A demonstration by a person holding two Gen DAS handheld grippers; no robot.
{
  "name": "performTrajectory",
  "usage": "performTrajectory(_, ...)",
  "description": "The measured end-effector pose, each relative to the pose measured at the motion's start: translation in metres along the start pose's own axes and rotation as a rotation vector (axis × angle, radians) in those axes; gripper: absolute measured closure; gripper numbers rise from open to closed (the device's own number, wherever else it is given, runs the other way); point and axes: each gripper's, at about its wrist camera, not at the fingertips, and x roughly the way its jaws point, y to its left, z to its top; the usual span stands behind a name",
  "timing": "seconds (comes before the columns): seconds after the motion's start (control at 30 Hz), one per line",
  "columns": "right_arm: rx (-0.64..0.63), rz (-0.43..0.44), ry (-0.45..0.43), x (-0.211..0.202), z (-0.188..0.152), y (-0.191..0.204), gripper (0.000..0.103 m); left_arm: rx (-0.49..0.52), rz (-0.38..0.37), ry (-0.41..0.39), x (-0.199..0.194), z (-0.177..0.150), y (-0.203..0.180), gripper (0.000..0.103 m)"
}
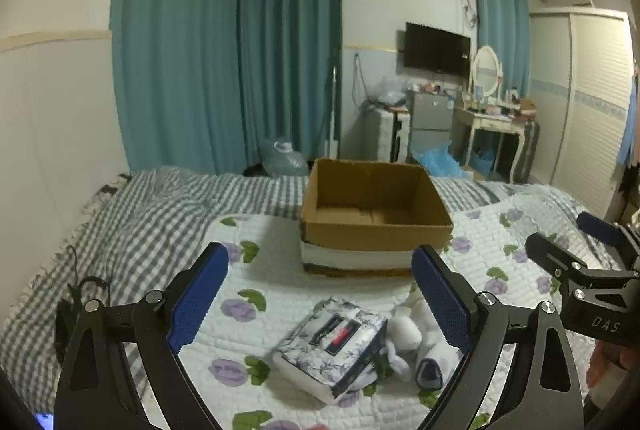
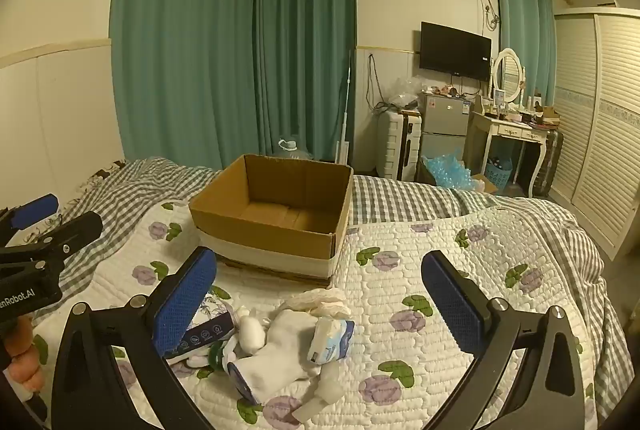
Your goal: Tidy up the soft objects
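Note:
An open, empty cardboard box (image 1: 376, 226) (image 2: 276, 222) stands on the floral quilt (image 1: 256, 362). In front of it lies a heap of soft things: a floral tissue pack (image 1: 334, 346) (image 2: 208, 330), white socks (image 1: 416, 346) (image 2: 280, 354), a small blue-and-white tissue packet (image 2: 332, 340) and a crumpled white cloth (image 2: 316, 300). My left gripper (image 1: 320, 306) is open and empty, just above the tissue pack. My right gripper (image 2: 316, 310) is open and empty above the socks. Each gripper shows at the edge of the other's view.
A grey checked blanket (image 1: 132, 222) covers the far and left part of the bed. Black straps (image 1: 76, 294) lie on it at left. Beyond the bed are teal curtains (image 2: 240, 41), a suitcase, a small fridge, a dressing table (image 2: 516, 133) and a wardrobe.

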Motion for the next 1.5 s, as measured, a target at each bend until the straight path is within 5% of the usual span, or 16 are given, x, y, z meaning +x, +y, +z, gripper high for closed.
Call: performTrajectory(1.5,-0.004,0.003,0.021,0.004,-0.005,0.004,0.000,-0.003,0.003,0.008,0.002,-0.001,0.004,0.009)
